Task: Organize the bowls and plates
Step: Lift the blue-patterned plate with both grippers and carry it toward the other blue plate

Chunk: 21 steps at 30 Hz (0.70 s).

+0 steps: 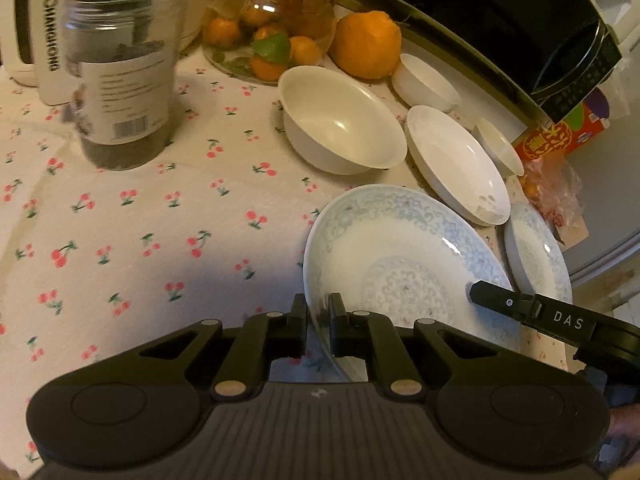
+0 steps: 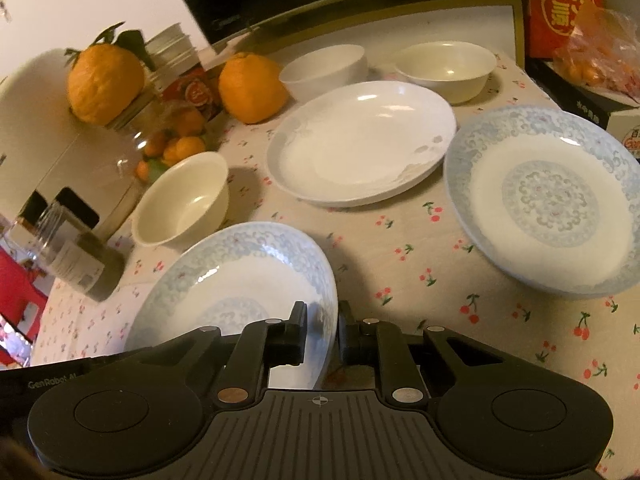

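Warm dim indoor light, soft shadows, fisheye-bent edges, blurred jar (image 1: 120,68).

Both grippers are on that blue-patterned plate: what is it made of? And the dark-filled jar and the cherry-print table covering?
Blue-patterned plate: glazed ceramic, probably porcelain; glossy highlights, thin hard rim, printed scrollwork. Both the left gripper and the right gripper pinch its rim.
Jar: clear plastic by the look, possibly glass; threaded see-through neck, paper label.
Tablecloth: matte with soft creases; fabric or vinyl, hard to tell.

Left gripper (image 1: 318,322): matte black linkage, brass-coloured pivot pins, ribbed grey housing. Right gripper (image 2: 322,326): identical, "GenRobot" lettering.
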Each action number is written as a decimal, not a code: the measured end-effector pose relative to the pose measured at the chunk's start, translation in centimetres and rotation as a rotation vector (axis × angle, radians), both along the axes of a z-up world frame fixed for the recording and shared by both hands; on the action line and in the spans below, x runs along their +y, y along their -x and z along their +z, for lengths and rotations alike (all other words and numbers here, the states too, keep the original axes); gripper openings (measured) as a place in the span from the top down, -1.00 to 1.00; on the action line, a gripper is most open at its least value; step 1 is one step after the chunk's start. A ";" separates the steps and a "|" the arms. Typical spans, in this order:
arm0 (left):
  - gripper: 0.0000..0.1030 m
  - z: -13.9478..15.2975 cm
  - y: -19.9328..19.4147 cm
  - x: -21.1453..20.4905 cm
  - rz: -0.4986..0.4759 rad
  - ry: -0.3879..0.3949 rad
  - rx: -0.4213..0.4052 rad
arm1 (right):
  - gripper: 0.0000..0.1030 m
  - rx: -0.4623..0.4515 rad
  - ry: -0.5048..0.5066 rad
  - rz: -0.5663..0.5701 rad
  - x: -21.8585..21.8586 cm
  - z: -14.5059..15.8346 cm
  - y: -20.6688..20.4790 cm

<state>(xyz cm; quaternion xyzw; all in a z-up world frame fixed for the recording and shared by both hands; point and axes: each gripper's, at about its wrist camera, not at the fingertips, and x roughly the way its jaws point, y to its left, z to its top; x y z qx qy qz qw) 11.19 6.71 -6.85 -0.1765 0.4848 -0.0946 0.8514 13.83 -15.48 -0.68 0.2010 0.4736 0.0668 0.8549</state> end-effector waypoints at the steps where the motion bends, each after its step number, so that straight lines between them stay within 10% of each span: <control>1: 0.83 0.1 0.3 0.2 0.003 -0.004 -0.003 | 0.70 0.000 0.001 0.005 0.3 0.1 0.2; 21: 0.83 1.0 3.2 5.1 0.077 -0.111 -0.042 | 0.70 -0.011 0.024 0.128 7.0 0.3 2.3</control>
